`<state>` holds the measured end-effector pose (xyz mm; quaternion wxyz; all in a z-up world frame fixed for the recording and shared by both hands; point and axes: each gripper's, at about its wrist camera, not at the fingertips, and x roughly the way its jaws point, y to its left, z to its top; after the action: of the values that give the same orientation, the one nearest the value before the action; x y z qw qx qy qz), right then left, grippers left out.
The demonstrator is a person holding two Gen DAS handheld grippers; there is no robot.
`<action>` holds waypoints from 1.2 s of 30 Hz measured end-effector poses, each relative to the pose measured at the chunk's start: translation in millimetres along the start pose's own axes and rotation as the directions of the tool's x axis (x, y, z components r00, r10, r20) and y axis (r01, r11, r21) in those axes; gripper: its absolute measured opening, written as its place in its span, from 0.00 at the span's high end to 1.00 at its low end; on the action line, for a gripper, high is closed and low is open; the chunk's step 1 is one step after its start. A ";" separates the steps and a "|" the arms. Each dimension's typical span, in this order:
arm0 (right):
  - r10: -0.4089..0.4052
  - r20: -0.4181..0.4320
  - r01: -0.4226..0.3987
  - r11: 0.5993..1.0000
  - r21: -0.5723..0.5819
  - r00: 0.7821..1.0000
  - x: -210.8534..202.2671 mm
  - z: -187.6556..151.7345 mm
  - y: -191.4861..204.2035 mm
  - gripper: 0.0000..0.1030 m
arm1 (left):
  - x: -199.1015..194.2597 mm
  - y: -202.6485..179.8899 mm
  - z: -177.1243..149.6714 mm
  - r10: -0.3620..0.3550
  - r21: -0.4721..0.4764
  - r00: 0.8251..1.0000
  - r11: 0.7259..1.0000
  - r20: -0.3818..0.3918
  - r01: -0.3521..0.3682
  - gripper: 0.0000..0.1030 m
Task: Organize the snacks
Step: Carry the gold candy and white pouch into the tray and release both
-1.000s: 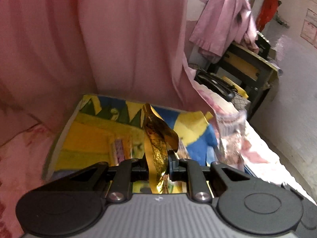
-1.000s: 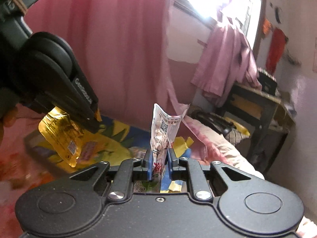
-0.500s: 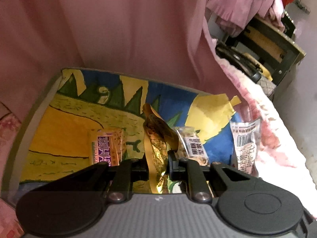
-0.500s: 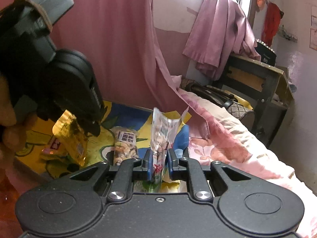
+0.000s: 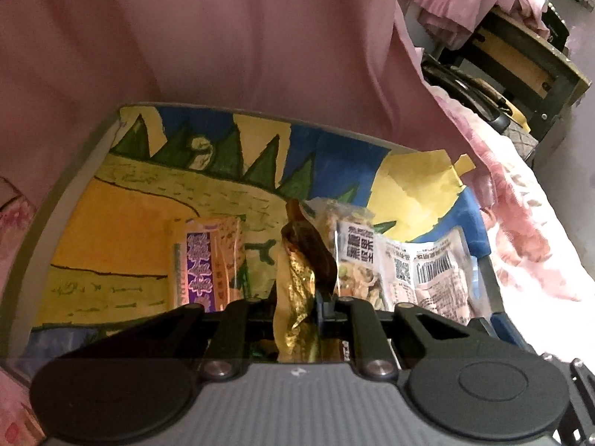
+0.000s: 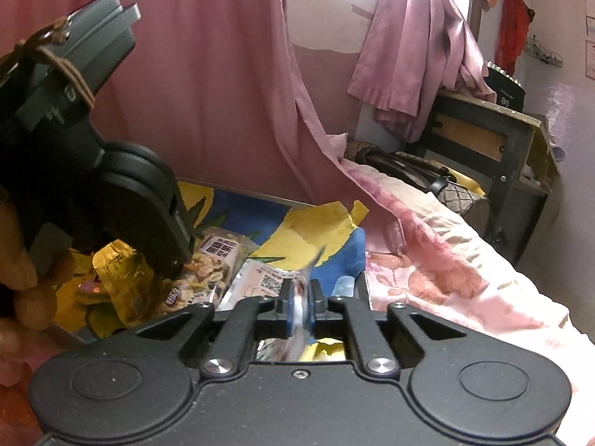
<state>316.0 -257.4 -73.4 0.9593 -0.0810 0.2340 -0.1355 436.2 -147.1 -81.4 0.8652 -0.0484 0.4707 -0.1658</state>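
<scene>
A painted board (image 5: 122,245) in yellow, blue and green lies on the bed. My left gripper (image 5: 299,299) is shut on a crumpled gold foil packet (image 5: 297,278) that hangs low over the board's middle. On the board lie a yellow and purple packet (image 5: 204,260) to its left and a nut mix packet (image 5: 353,256) to its right. My right gripper (image 6: 297,301) is shut on a white printed packet (image 6: 266,277), which leans left over the board's right part (image 5: 427,275). In the right wrist view a hand (image 6: 22,278) holds the left gripper (image 6: 173,265) with the gold packet (image 6: 122,282).
A pink curtain (image 5: 260,55) hangs just behind the board. Floral bedding (image 6: 446,267) spreads to the right. Beyond it stand a dark desk (image 6: 494,137) draped with purple clothes (image 6: 412,63), and a dark bag (image 6: 405,171).
Both grippers have come down toward the board, and the left one now looks more steeply down at it. The white packet, upright before, has tipped over to the left.
</scene>
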 end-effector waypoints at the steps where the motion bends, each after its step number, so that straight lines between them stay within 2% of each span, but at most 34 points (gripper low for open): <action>1: 0.003 -0.001 -0.003 1.000 0.003 1.000 -0.3 -0.1 0.0 0.83 | -0.6 0.4 -0.2 0.002 -0.002 1.000 1.000 0.000 -0.002 0.82; 2: 0.005 -0.002 -0.005 1.000 0.003 1.000 -1.0 0.0 0.6 0.82 | -2.0 0.7 -0.4 0.007 -0.005 1.000 1.000 0.002 -0.007 0.82; 4: 0.008 0.002 -0.008 1.000 0.003 1.000 -2.9 0.5 1.2 0.78 | -5.8 1.4 -0.8 0.020 -0.010 1.000 1.000 0.011 -0.020 0.69; 5: 0.011 0.006 -0.011 1.000 0.004 1.000 -4.4 1.0 1.3 0.72 | -8.5 1.7 -1.3 0.027 -0.010 0.999 1.000 0.017 -0.027 0.65; 8: 0.025 0.023 -0.025 1.000 0.010 0.999 -11.4 3.2 1.6 0.61 | -17.9 3.1 -1.9 0.060 -0.001 0.997 0.998 0.038 -0.060 0.43; 9: 0.029 0.027 -0.030 0.999 0.012 0.999 -14.2 4.1 1.2 0.56 | -21.8 4.3 -1.9 0.062 -0.001 0.997 0.998 0.047 -0.062 0.33; 12: 0.043 0.043 -0.045 0.999 0.029 0.998 -22.8 6.4 -0.8 0.43 | -37.2 7.5 -3.1 0.066 -0.010 0.995 0.998 0.079 -0.065 0.23; 13: 0.051 0.048 -0.053 0.998 0.036 0.998 -25.9 7.1 -2.0 0.41 | -41.5 8.3 -3.2 0.066 -0.010 0.994 0.998 0.082 -0.065 0.19; 21: 0.080 0.111 -0.088 0.993 0.078 0.991 -60.8 14.0 -11.8 0.15 | -92.3 14.6 -15.6 0.081 -0.021 0.980 0.997 0.183 -0.079 0.04; 24: 0.087 0.147 -0.102 0.990 0.094 0.985 -78.4 17.1 -16.9 0.08 | -115.2 21.1 -24.3 0.081 -0.045 0.970 0.996 0.228 -0.073 0.03; 27: 0.087 0.180 -0.110 0.986 0.122 0.980 -97.3 18.1 -24.3 0.04 | -136.9 25.3 -32.3 0.089 -0.056 0.959 0.995 0.268 -0.076 0.01; 30: 0.083 0.213 -0.118 0.981 0.153 0.973 -118.7 16.4 -32.2 0.01 | -160.9 26.9 -41.8 0.098 -0.064 0.941 0.995 0.323 -0.082 0.01; 36: 0.073 0.256 -0.128 0.970 0.206 0.964 -156.0 12.0 -47.4 0.01 | -201.5 27.1 -67.5 0.092 -0.061 0.915 0.995 0.392 -0.074 0.00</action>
<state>177.9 -254.9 14.0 0.9896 0.0216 0.1004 -0.1003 285.5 -49.8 35.8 0.9472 -0.0804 0.2919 -0.1053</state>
